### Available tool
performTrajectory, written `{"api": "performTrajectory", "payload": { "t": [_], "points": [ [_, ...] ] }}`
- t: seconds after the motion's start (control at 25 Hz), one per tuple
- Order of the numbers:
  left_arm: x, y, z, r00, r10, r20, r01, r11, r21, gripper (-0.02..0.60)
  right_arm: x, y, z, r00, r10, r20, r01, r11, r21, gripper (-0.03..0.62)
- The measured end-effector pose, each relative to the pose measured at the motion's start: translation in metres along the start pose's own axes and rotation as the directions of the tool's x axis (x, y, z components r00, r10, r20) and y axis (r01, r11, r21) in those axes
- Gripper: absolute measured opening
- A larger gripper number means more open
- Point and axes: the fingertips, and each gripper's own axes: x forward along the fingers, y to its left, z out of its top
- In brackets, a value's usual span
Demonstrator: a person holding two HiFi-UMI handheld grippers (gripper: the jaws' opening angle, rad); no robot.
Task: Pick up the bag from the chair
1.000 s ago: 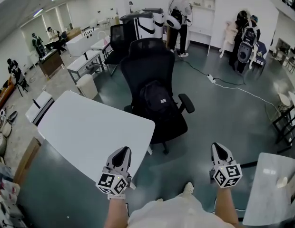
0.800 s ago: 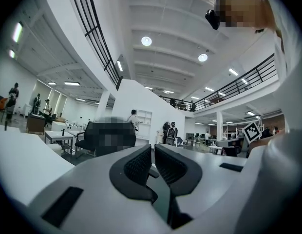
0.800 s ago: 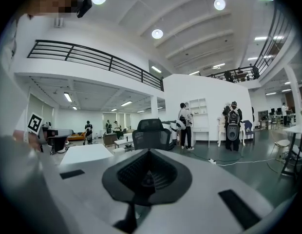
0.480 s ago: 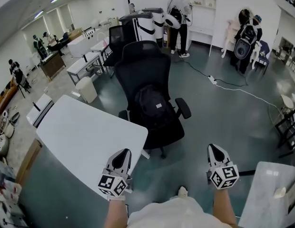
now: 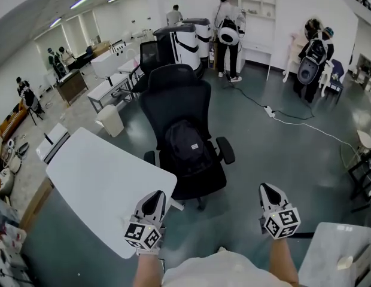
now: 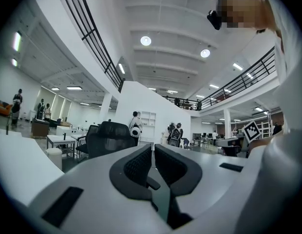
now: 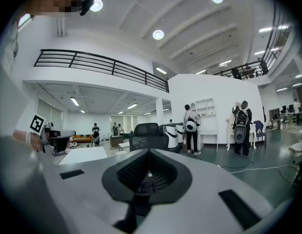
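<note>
A black backpack [image 5: 184, 143] stands upright on the seat of a black office chair [image 5: 175, 96] in the middle of the head view. My left gripper [image 5: 151, 200] is held low at the left, short of the chair and over the corner of a white table [image 5: 96, 181]. My right gripper [image 5: 268, 191] is low at the right over the floor. Both are shut with nothing between the pads. In the left gripper view the chair [image 6: 111, 136] shows beyond the left gripper [image 6: 153, 147]. The right gripper view has the chair [image 7: 148, 135] straight beyond the right gripper [image 7: 148, 155].
A second pale table [image 5: 341, 256] sits at the lower right. A cable and power strip [image 5: 270, 110] lie on the grey floor beyond the chair. People with backpacks stand by white shelves [image 5: 252, 5] at the back. Desks and more people are at the left.
The chair and backpack have drawn nearer and lower in the head view, and the white table has slid down to the left. Both grippers stay shut and keep their place in the frame.
</note>
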Motion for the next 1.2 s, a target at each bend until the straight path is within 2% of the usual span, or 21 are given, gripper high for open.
{"api": "performTrajectory", "payload": {
  "t": [0.48,0.68,1.2],
  "points": [
    [0.038,-0.044,-0.004,1.000,0.023,0.015,-0.023,1.000,0.014,0.041,0.006,-0.056,0.001,0.999,0.044,0.007,-0.044,0.999,0.000,0.020],
    [0.045,-0.048,-0.007,0.999,0.039,0.006,-0.039,0.999,0.012,0.041,0.008,-0.067,-0.001,0.999,0.054,0.003,-0.054,0.999,0.007,0.020],
    [0.064,-0.057,-0.016,0.999,0.020,-0.025,-0.020,1.000,0.010,0.041,0.013,-0.089,-0.013,0.999,0.049,-0.009,-0.049,0.998,0.041,0.020]
  ]
}}
